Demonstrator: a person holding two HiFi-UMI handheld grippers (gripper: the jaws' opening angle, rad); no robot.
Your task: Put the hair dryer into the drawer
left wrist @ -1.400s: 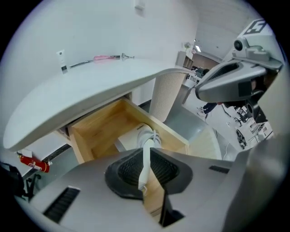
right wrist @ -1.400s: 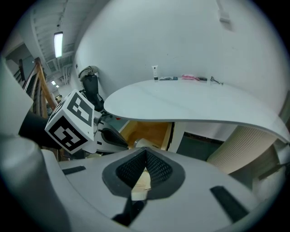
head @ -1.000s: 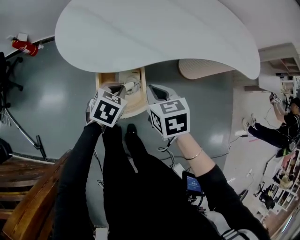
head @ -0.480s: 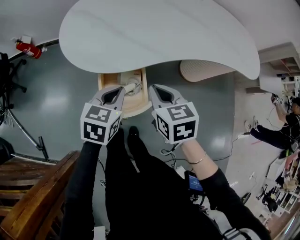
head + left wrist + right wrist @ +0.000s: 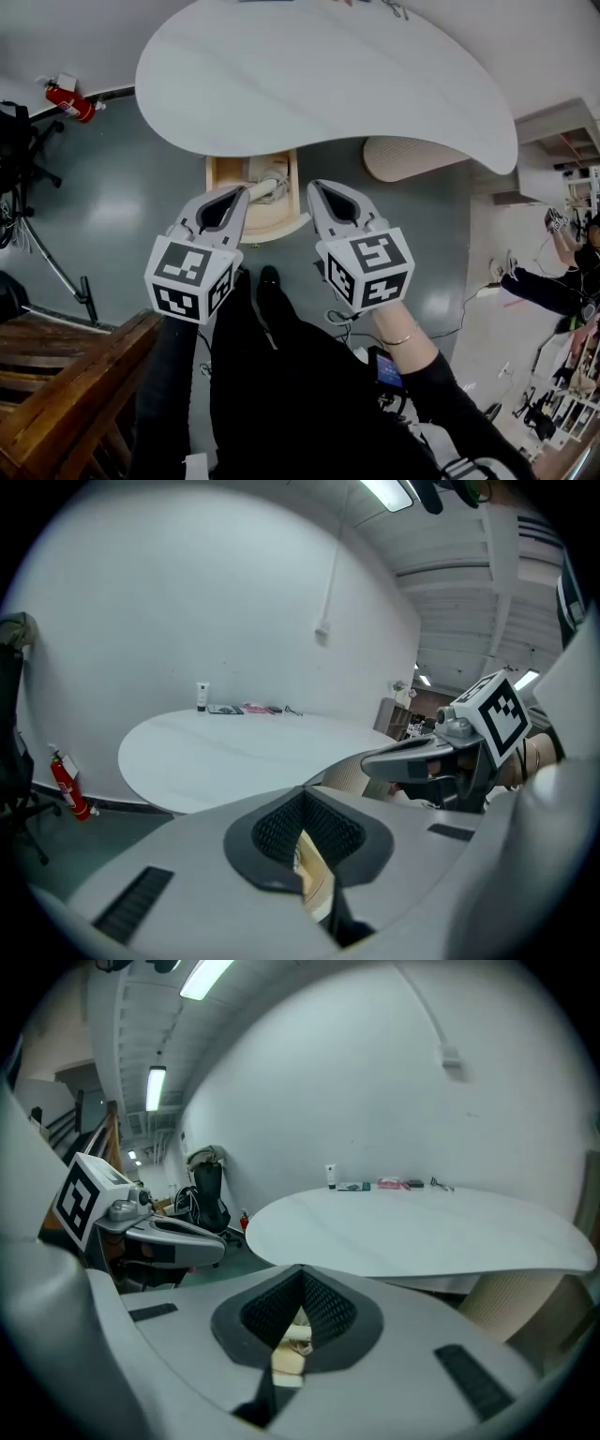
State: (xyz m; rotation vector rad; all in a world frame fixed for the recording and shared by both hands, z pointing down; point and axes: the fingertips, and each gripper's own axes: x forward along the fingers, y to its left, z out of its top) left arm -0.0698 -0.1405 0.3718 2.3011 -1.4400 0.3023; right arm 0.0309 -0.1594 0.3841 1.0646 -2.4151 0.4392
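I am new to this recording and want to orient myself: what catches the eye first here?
First the big white table filling the top of the head view. Under its edge stands an open wooden drawer with the white hair dryer inside, and over its front the left tool and right tool, both shut and empty.

Head view: looks steeply down over the person; white table point(image 5: 319, 75) at 12 o'clock. Each gripper view: mounted close behind its own jaws, facing roughly level across that table, which all three share. Left gripper view catches the right gripper point(image 5: 368, 761) at 3 o'clock; right gripper view, the left gripper point(image 5: 218, 1246) at 9.
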